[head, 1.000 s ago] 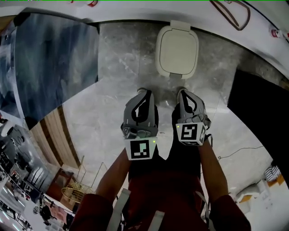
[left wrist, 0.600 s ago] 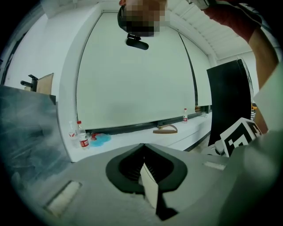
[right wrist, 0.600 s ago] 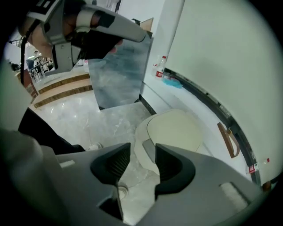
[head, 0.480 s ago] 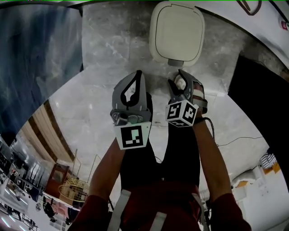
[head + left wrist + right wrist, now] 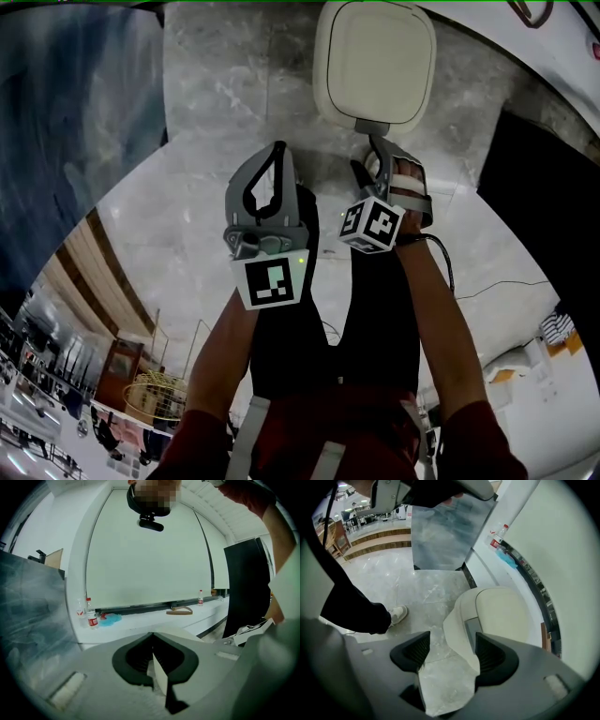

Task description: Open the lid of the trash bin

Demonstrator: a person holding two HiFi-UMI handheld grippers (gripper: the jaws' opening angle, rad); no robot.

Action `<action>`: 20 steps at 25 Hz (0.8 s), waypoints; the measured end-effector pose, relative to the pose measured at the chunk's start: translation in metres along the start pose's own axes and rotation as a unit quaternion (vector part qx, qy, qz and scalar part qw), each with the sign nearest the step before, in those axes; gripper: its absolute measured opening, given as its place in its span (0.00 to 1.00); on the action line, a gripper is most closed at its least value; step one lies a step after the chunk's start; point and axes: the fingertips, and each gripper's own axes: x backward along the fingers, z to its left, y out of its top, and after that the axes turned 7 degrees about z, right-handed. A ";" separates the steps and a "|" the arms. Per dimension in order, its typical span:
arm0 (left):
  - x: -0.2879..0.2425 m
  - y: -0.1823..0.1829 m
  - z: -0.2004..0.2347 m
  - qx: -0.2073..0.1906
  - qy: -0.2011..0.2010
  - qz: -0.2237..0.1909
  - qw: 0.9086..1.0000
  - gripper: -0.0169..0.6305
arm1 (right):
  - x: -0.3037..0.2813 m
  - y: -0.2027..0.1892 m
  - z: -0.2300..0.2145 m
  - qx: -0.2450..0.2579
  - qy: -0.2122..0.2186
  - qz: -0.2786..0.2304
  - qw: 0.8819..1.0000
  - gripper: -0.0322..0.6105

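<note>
My right hand-held gripper had just been opening: jaws wide, nothing pinched, hanging above the front of the trash bin on the floor. The lid looked like light, stiff, slick plastic, so I judged the grey front tab the best hold. My left hand-held gripper was clenched and empty.

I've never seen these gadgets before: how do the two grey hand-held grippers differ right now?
The left gripper has its jaws together. The right gripper has them apart, having just been opening, and grips nothing. The left gripper points towards the white wall, while the right gripper tilts down at the front edge of the cream trash bin. Both are grey and hand-held.
</note>
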 end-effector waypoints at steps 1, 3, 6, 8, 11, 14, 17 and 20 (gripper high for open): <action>0.000 -0.002 0.000 0.000 -0.001 0.003 1.000 0.04 | -0.001 0.000 -0.002 0.003 -0.002 0.006 1.000 0.49; 0.000 -0.005 0.000 -0.001 -0.002 0.006 1.000 0.04 | -0.004 -0.001 -0.004 0.007 -0.005 0.014 1.000 0.49; -0.002 -0.007 0.001 -0.003 -0.003 0.007 1.000 0.04 | -0.009 -0.002 -0.005 0.013 -0.006 0.022 1.000 0.50; -0.003 -0.007 0.001 -0.005 -0.003 0.008 1.000 0.04 | -0.009 -0.002 -0.005 0.018 -0.009 0.023 1.000 0.50; -0.005 -0.005 0.002 -0.002 0.001 0.008 1.000 0.04 | -0.009 -0.004 -0.005 0.024 -0.012 0.024 0.999 0.50; -0.007 -0.004 0.004 -0.003 0.002 0.008 1.000 0.04 | -0.009 -0.004 -0.005 0.026 -0.016 0.026 0.999 0.50; -0.009 -0.005 0.004 -0.003 0.003 0.007 1.000 0.04 | -0.010 -0.005 -0.004 0.034 -0.020 0.027 0.999 0.50; -0.011 -0.007 0.005 0.000 0.006 0.009 1.000 0.04 | -0.012 -0.005 -0.003 0.046 -0.025 0.031 0.998 0.50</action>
